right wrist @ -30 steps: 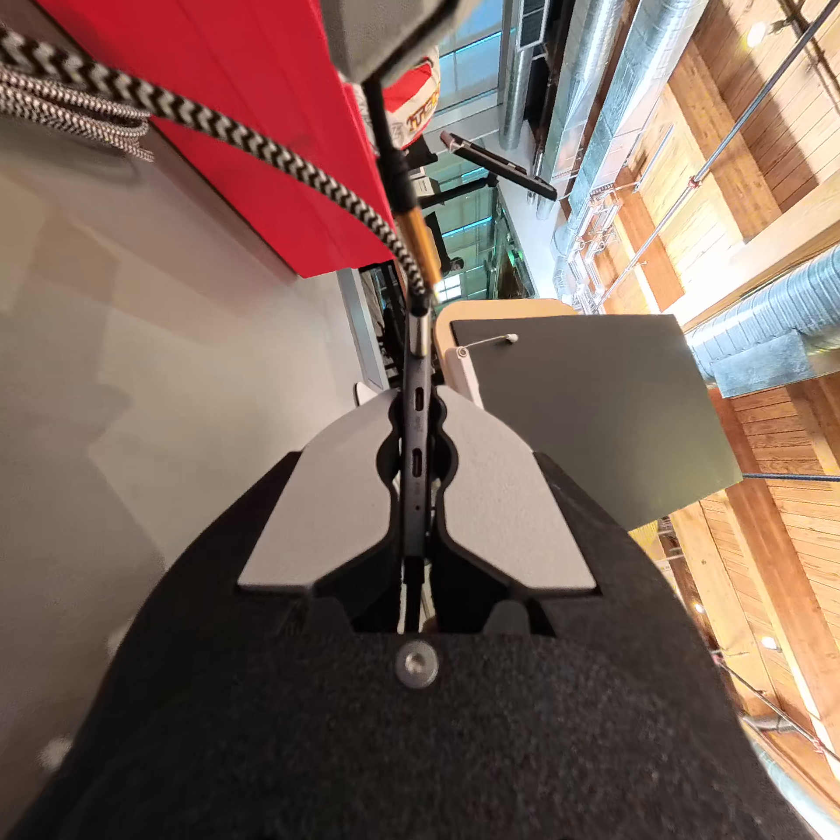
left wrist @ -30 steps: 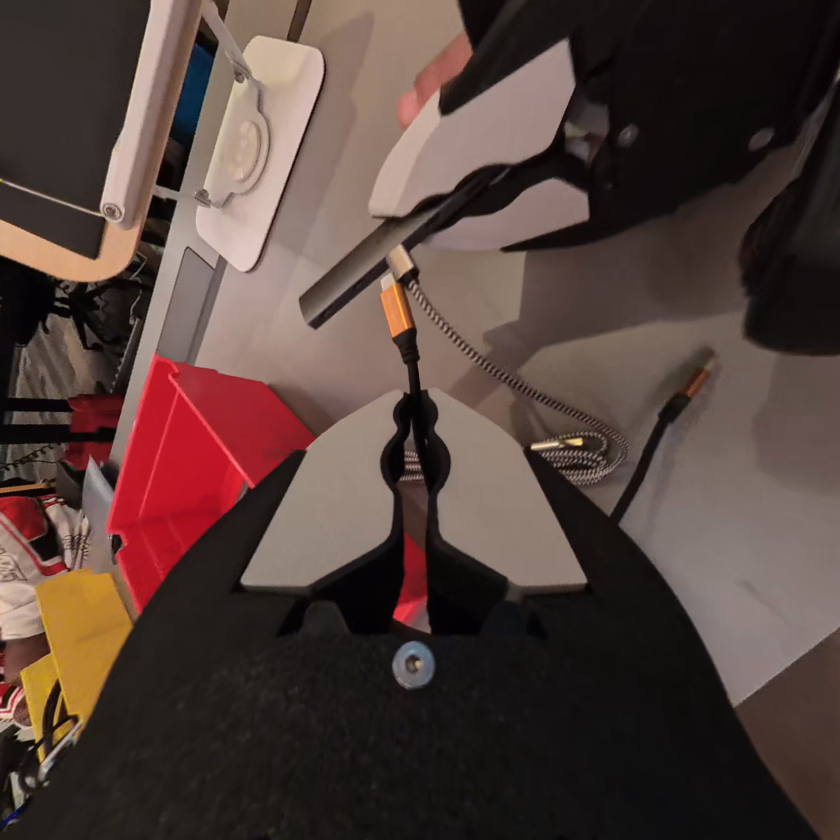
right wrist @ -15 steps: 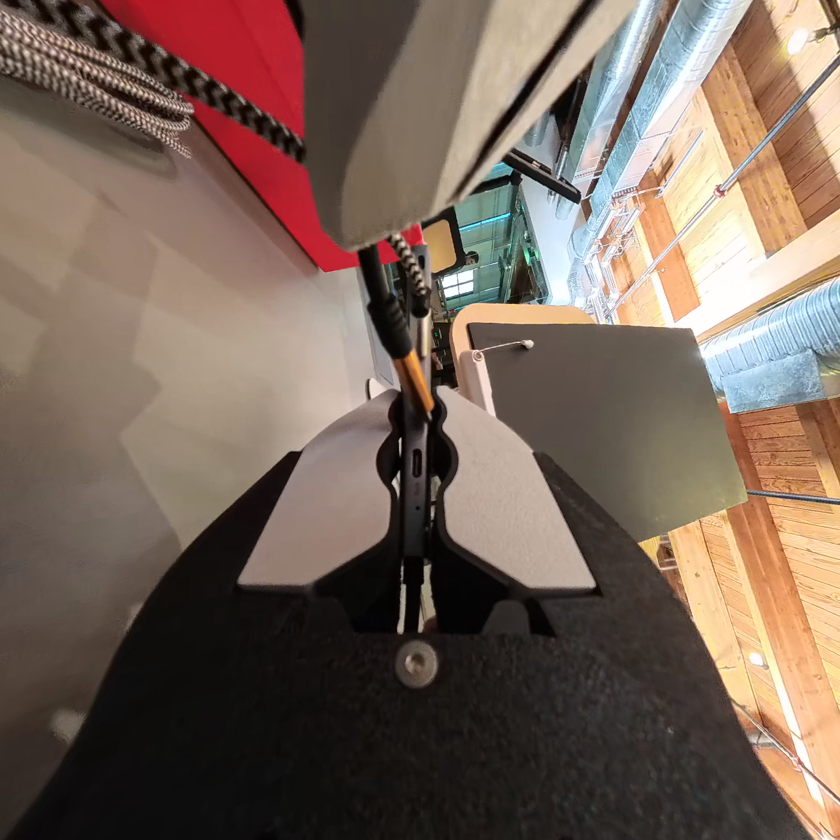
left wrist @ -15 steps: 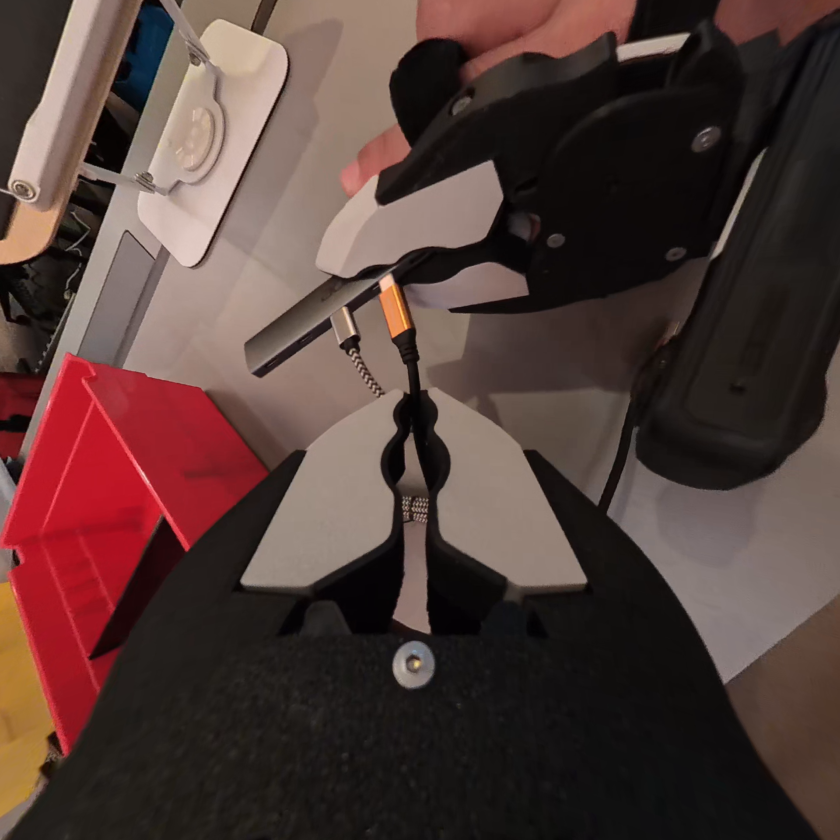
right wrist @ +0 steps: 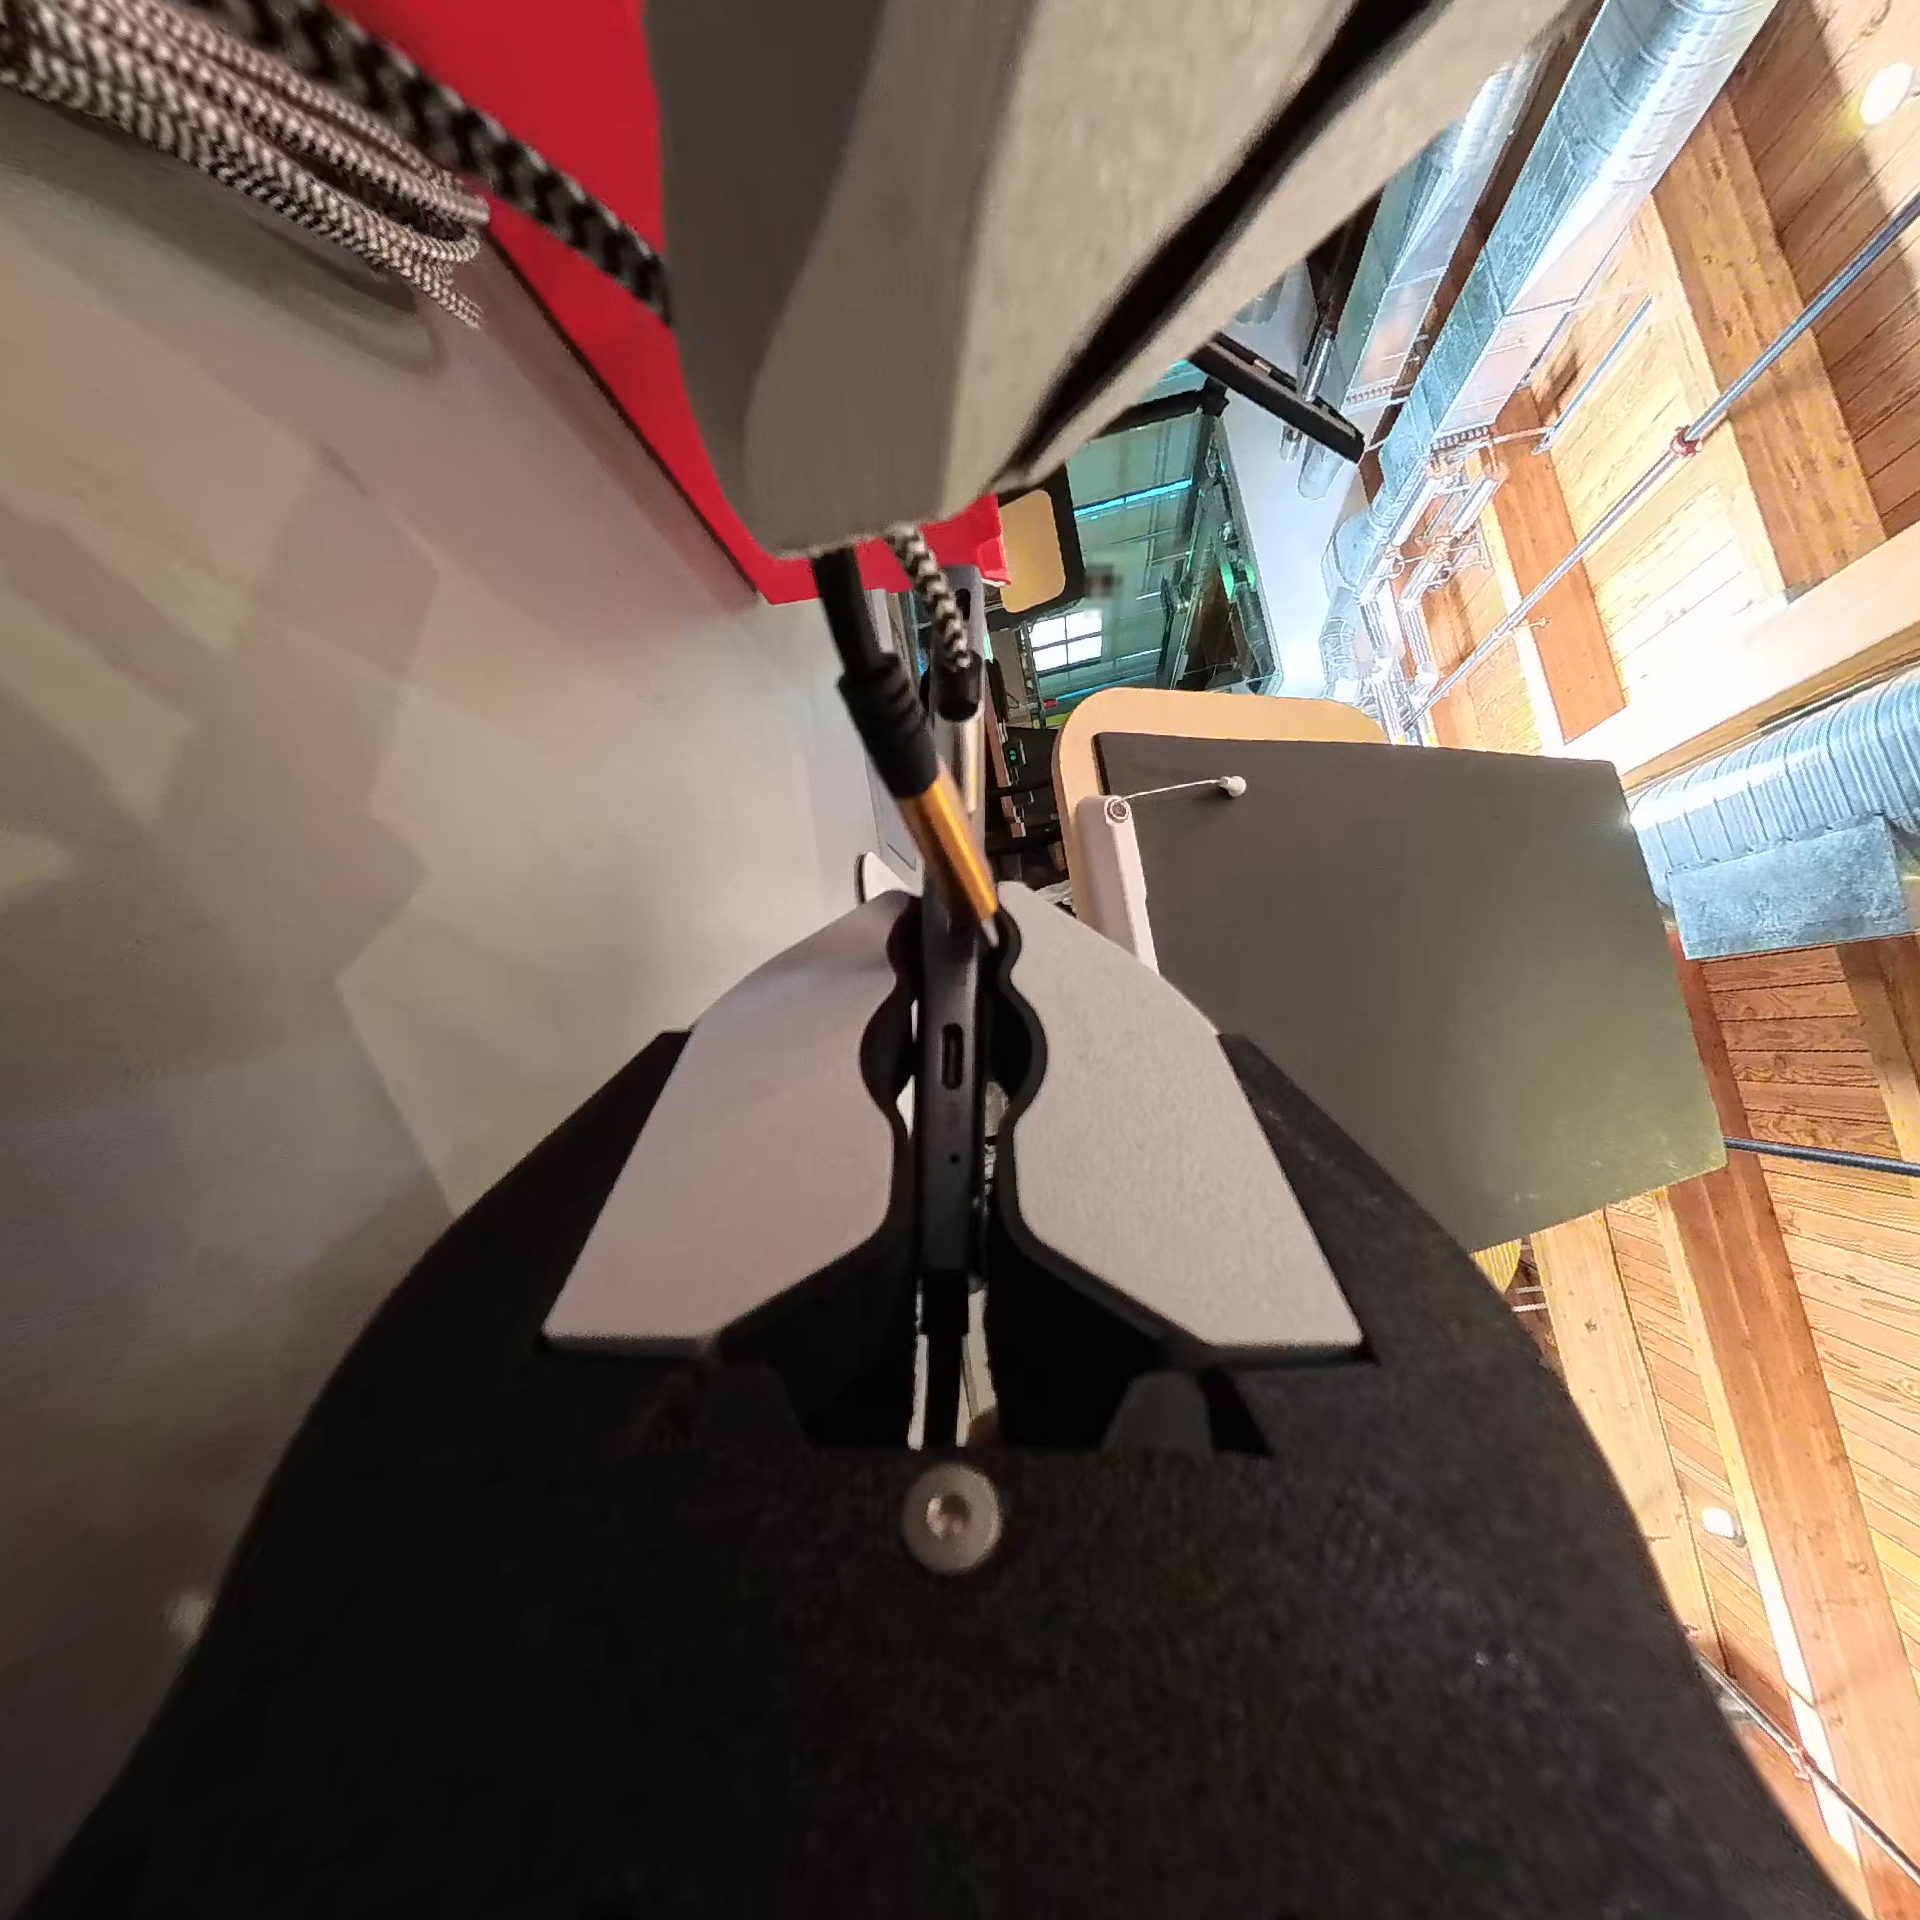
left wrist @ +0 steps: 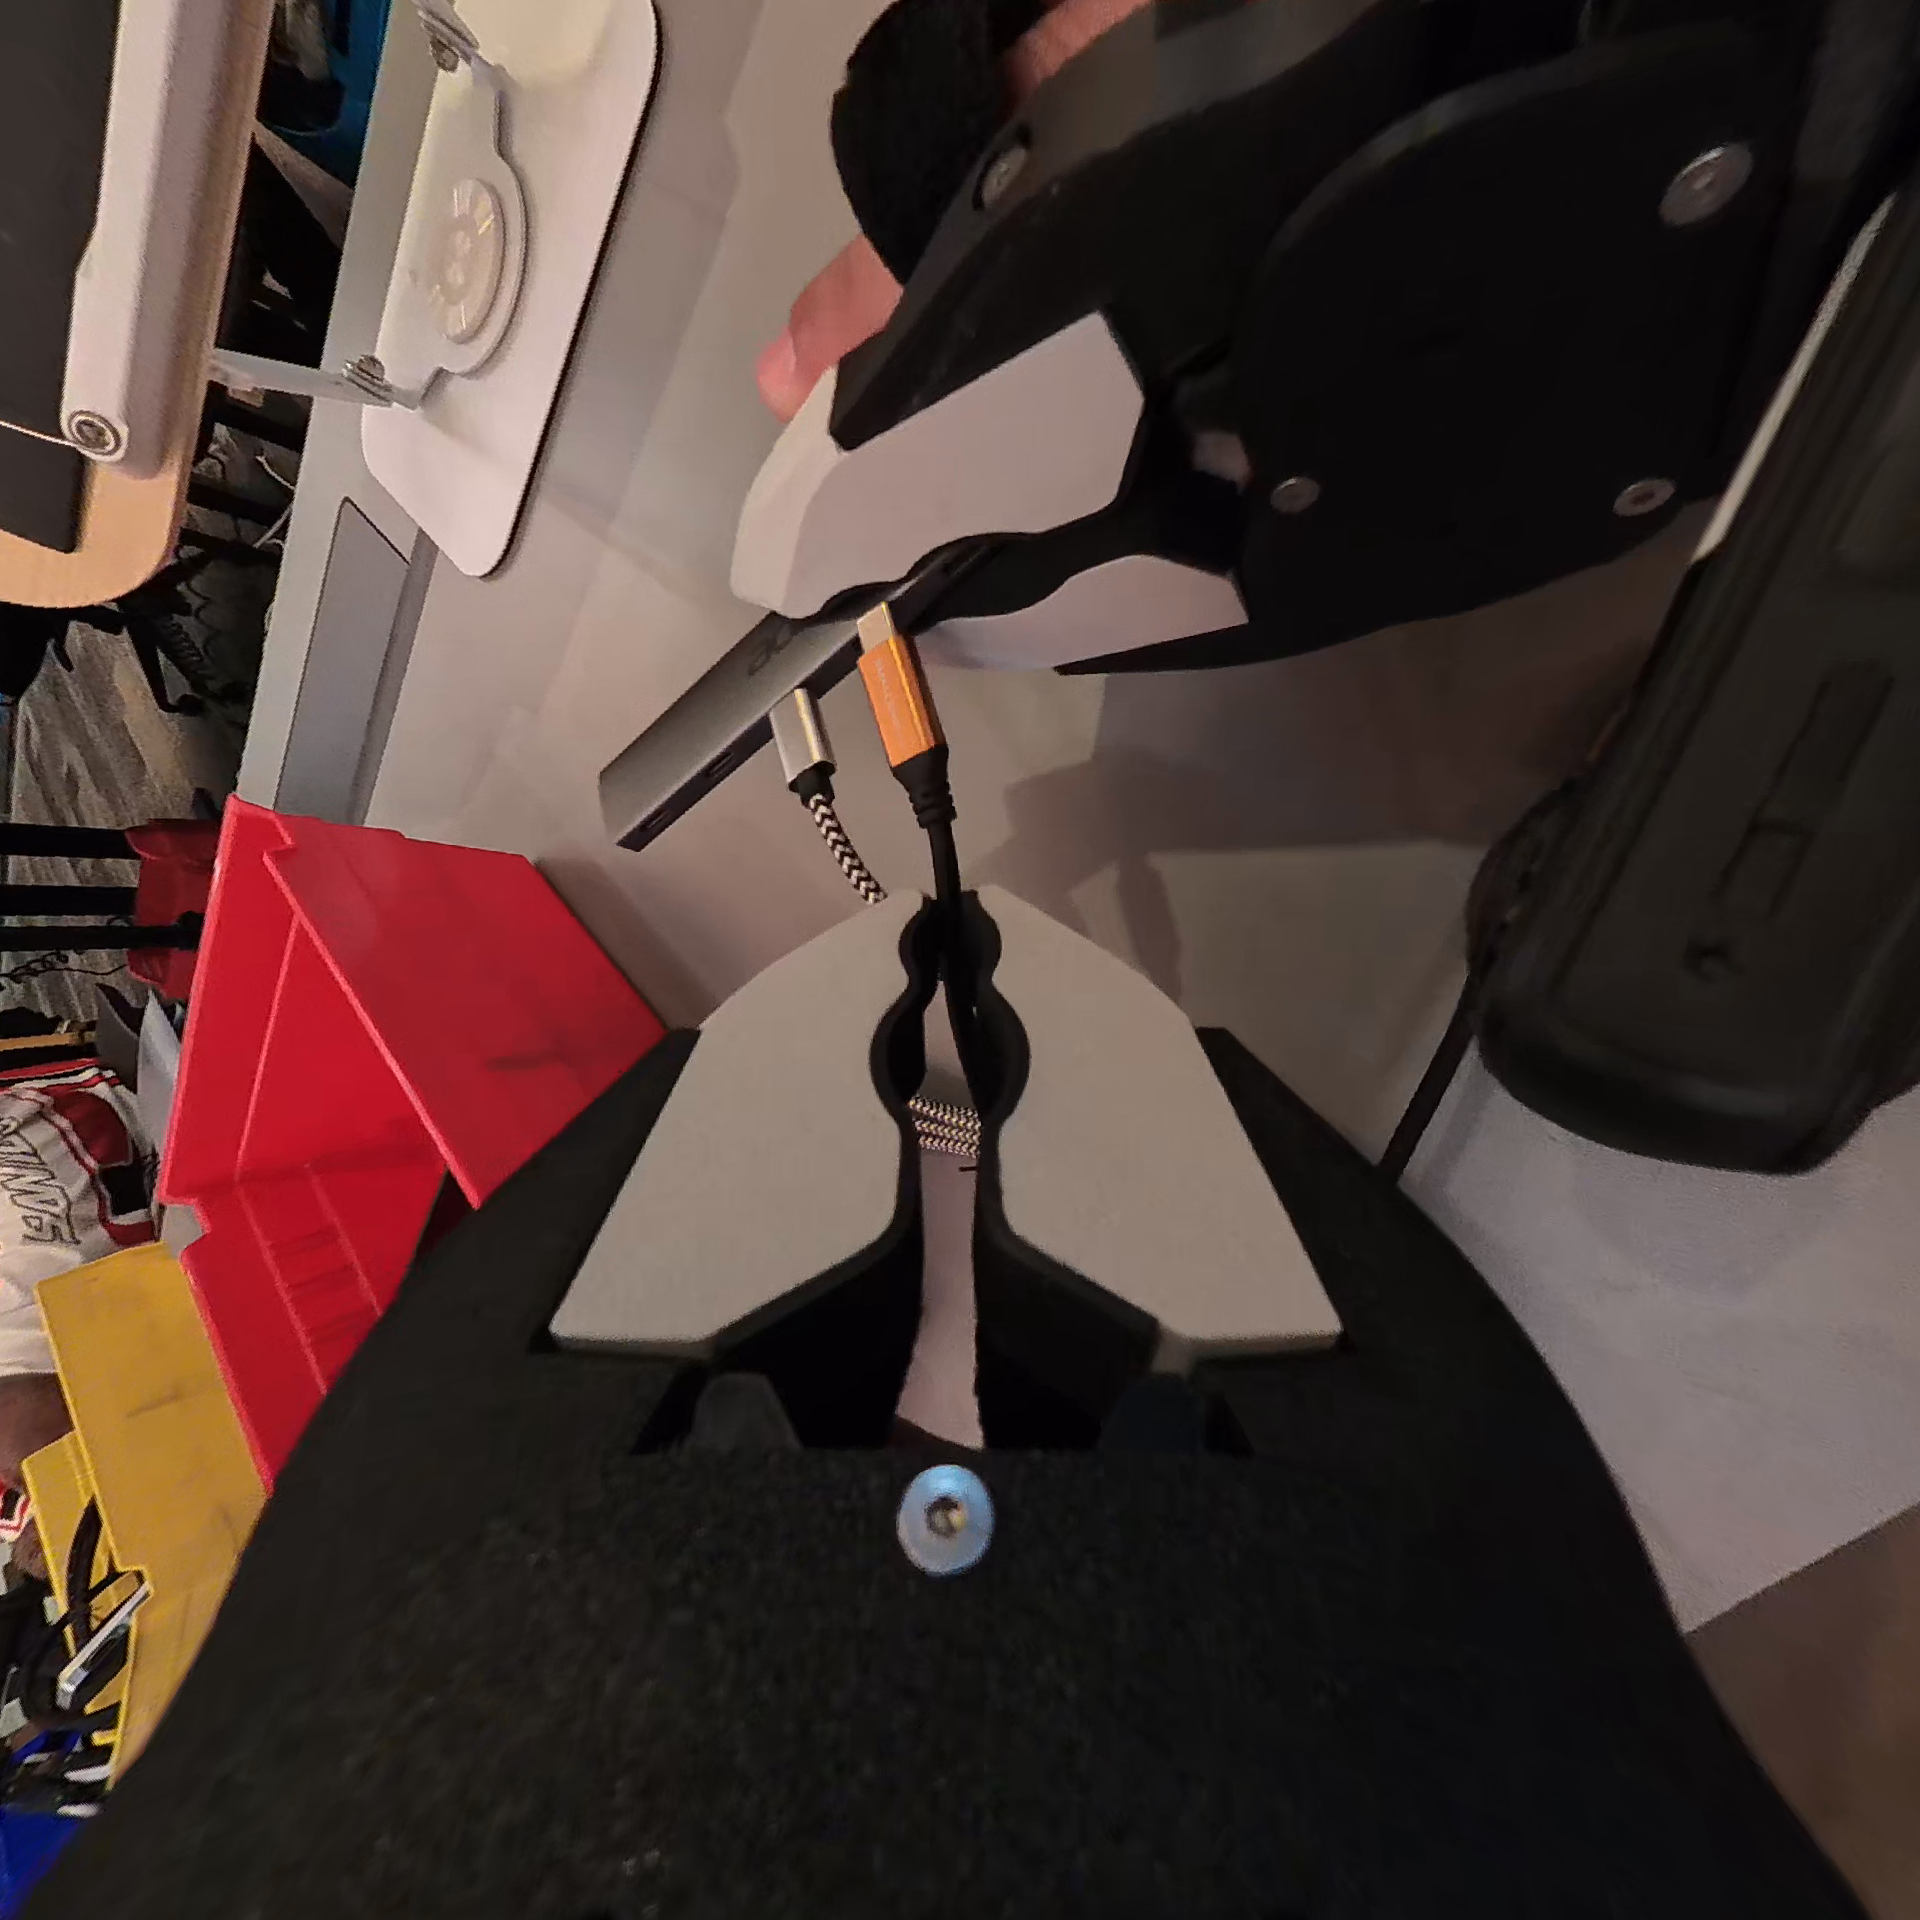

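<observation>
Left tool (left wrist: pixel 951 925) clamps black cable (left wrist: pixel 940 852), orange plug (left wrist: pixel 896 691) pointing into hub (left wrist: pixel 717 727). Right tool (right wrist: pixel 954 925) grips hub lengthwise, hub's long axis along its fingers.

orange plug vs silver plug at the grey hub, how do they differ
The orange plug ends a smooth black cable pinched in the left gripper; the silver plug ends a black-and-white braided cable that no fingers hold. The orange one sits nearer the right gripper. Both meet the same edge of the grey hub.
</observation>
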Tool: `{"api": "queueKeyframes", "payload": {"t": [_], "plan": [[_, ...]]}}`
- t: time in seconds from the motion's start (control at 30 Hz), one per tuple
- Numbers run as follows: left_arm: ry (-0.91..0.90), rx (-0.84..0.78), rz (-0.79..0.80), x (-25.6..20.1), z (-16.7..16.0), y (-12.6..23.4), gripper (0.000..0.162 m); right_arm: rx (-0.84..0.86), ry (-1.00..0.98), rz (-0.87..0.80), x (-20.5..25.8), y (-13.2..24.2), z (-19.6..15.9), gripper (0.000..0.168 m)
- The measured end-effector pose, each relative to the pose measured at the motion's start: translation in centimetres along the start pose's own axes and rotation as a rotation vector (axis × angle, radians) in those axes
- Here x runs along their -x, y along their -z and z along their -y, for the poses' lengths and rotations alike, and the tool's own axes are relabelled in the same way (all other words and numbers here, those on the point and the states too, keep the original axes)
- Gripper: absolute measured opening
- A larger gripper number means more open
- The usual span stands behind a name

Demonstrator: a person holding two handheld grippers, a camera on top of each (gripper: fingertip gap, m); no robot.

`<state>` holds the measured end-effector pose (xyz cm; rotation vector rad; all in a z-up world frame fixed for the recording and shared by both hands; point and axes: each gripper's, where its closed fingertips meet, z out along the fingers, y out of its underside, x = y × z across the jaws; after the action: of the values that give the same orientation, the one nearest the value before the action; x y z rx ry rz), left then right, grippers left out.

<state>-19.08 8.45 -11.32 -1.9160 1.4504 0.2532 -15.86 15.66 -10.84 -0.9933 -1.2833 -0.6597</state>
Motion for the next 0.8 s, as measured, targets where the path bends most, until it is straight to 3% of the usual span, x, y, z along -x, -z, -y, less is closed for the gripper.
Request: {"api": "queueKeyframes", "payload": {"t": [0.8], "plan": [[0.001, 0.021, 0.024, 0.04, -0.04, -0.24, 0.003, 0.016, 0.022, 0.012, 0.30, -0.15, -0.21, 0.009]]}}
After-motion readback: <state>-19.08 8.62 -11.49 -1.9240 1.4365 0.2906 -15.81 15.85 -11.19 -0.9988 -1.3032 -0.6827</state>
